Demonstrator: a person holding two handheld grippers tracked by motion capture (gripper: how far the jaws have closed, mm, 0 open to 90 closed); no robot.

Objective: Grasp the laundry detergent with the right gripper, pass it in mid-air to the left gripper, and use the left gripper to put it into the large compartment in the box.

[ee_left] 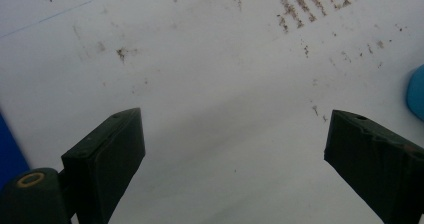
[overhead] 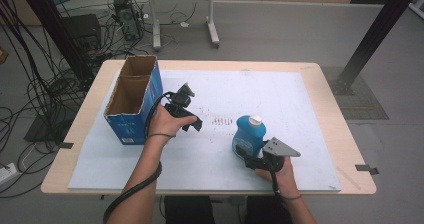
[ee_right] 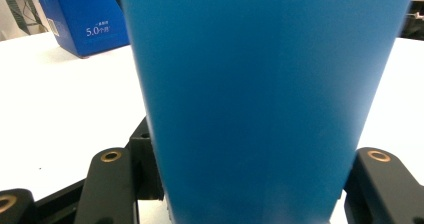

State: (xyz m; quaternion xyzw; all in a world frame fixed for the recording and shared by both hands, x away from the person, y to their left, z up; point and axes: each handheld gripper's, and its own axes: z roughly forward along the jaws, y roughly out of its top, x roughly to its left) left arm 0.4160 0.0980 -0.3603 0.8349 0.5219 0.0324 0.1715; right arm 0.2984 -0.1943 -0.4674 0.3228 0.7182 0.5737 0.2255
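Note:
A blue bottle [overhead: 250, 134] with a white cap stands upright on the white board [overhead: 285, 94], right of the middle. My right gripper [overhead: 245, 153] comes at it from the near side and is shut on its lower body. In the right gripper view the bottle [ee_right: 260, 94] sits between the two black jaws. My left gripper [overhead: 192, 123] hovers over the board just right of the box, jaws wide apart with nothing between them [ee_left: 232, 134]. A sliver of the bottle [ee_left: 416, 91] shows at the right edge of the left gripper view.
An open cardboard box with blue sides [overhead: 136, 124] stands at the board's left end, also seen as a blue box [ee_right: 85, 19] in the right gripper view. Brown scuff marks [overhead: 222, 120] dot the board's middle. The wooden table's edge [overhead: 345, 149] borders the board.

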